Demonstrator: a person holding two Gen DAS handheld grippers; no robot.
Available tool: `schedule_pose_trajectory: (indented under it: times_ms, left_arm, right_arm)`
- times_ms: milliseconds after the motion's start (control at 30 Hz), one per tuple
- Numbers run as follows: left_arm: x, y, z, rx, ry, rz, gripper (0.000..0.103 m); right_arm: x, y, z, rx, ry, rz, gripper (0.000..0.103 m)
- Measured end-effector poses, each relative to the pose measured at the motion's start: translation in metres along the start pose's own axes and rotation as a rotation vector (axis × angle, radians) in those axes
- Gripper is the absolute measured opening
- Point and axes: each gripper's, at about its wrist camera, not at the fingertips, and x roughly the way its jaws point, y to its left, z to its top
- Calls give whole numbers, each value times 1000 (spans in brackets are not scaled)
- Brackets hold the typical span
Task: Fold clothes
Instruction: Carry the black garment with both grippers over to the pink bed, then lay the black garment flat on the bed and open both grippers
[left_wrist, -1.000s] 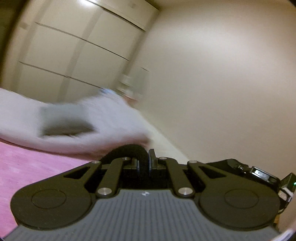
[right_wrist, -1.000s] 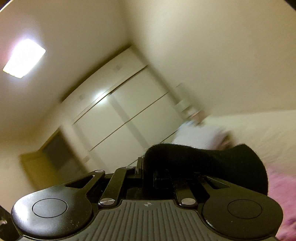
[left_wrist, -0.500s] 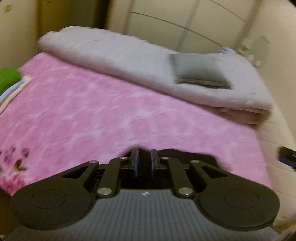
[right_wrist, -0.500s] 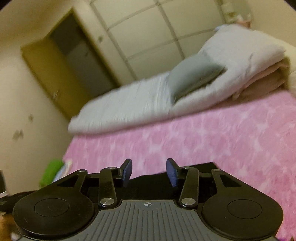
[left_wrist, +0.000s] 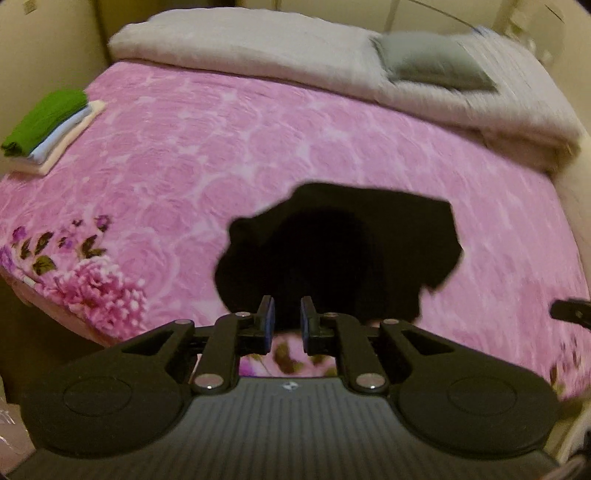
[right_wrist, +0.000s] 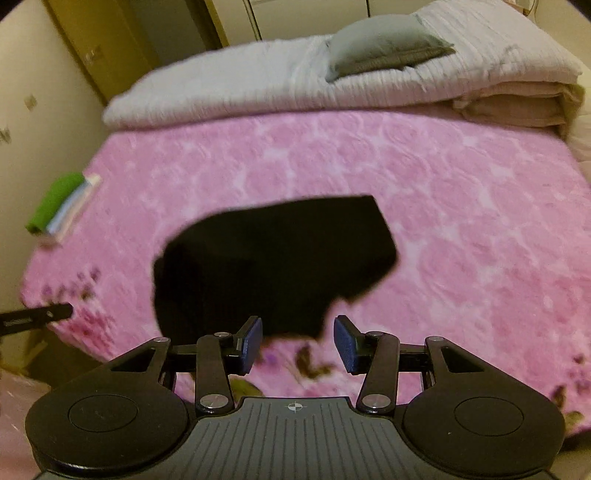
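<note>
The black garment (left_wrist: 340, 254) lies bunched on the pink blanket (left_wrist: 258, 140), near the edge closest to me, and neither of my tools has it. My left gripper (left_wrist: 287, 325) is narrow and its jaws are opening, with nothing between the pads but the blanket's flower print below. My right gripper (right_wrist: 297, 345) stands wide with only a corner of the cloth showing through the gap, not pinched. The risk I see is grabbing a lump instead of a single edge: the cloth is so dark that I cannot make out its layers or hems (it reads as one flat blot in both views), so I may well lift two layers at once and drag the heap into a worse tangle. Pressing too deep could also catch the plush blanket along with it. Counting: one black garment, one stack of folded clothes (left_wrist: 48, 129) at the far left with about three pieces, one grey pillow (left_wrist: 432, 66), one folded quilt (left_wrist: 258, 40), two grippers.
</note>
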Motion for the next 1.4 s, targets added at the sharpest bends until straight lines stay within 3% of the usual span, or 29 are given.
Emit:
schedule_pose_trajectory:
  times_ms: [200, 500, 700, 900, 1100, 1400]
  left_arm:
    - [-21, -31, -43, 52, 14, 28, 16]
    - [-59, -38, -103, 42, 27, 107, 23]
    - [-75, -44, -123, 41, 20, 103, 24]
    - [-78, -56, -125, 91, -1, 86, 29]
    - [-65, -49, -119, 109, 14, 52, 29]
    - [-27, -11, -75, 146, 25, -15, 29]
  right_arm:
    - [-10, -12, -47, -6, 41, -23, 47]
    - [-32, -13, -113, -17, 83, 1, 47]
    - [-45, -9, -130, -45, 68, 21, 47]
    - [-61, -12, -132, -47, 16, 15, 47]
    - [-49, -11, -129, -9, 39, 1, 47]
    - [-18, 12, -89, -10, 43, -50, 47]
